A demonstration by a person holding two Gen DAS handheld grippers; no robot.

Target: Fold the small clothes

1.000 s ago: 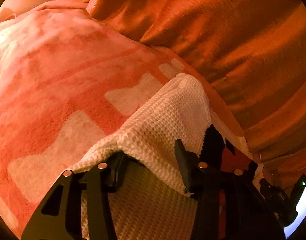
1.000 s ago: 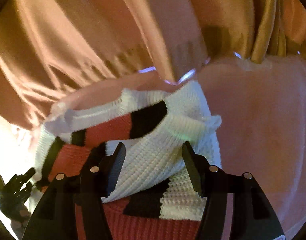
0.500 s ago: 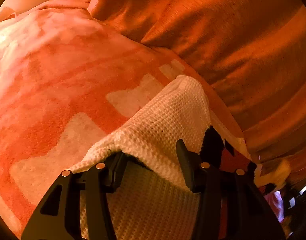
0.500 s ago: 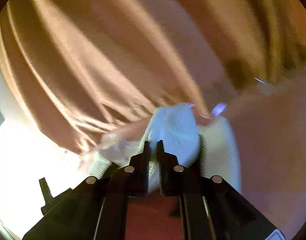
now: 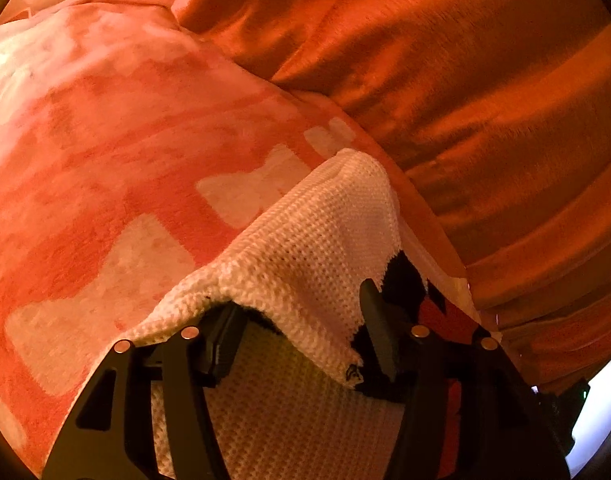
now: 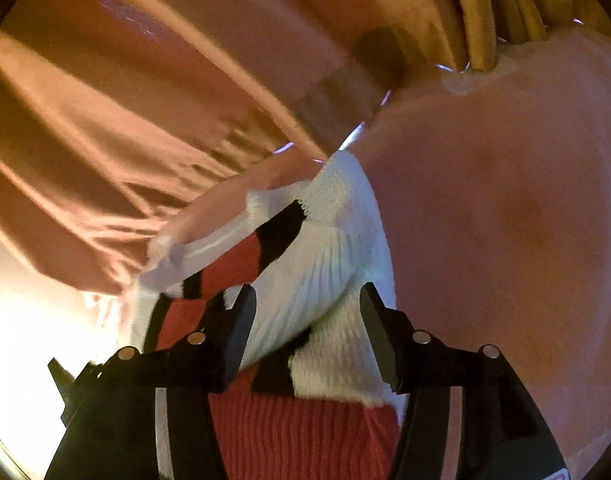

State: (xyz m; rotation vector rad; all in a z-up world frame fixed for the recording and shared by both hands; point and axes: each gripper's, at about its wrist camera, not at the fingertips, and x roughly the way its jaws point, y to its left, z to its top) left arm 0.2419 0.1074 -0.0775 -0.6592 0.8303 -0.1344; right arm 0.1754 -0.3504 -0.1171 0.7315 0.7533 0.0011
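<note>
Knitted white, black and red sweater [image 6: 329, 280] lies on the pink blanket [image 5: 105, 160], both tongs spread over it.

Near, the left gripper [image 5: 297, 320] stands apart under a draped white fold. The right gripper [image 6: 305, 320], pinched together half a second ago, now gapes around a white sleeve; beyond hang orange curtains [image 5: 465, 100].

A fleecy orange-pink blanket with pale blocky patches [image 5: 117, 152] covers the surface from 7 to 11 o'clock in the left wrist view. A shiny, heavily pleated orange-brown curtain [image 5: 465, 92] hangs from 12 to 4 o'clock. In the right wrist view the same curtain [image 6: 153, 92] fills 9 to 1 o'clock (somewhat blurred), and a smooth pink cover [image 6: 505, 208] spreads from 2 to 5. Bright white light [image 6: 21, 320] glares at 8 o'clock.
</note>
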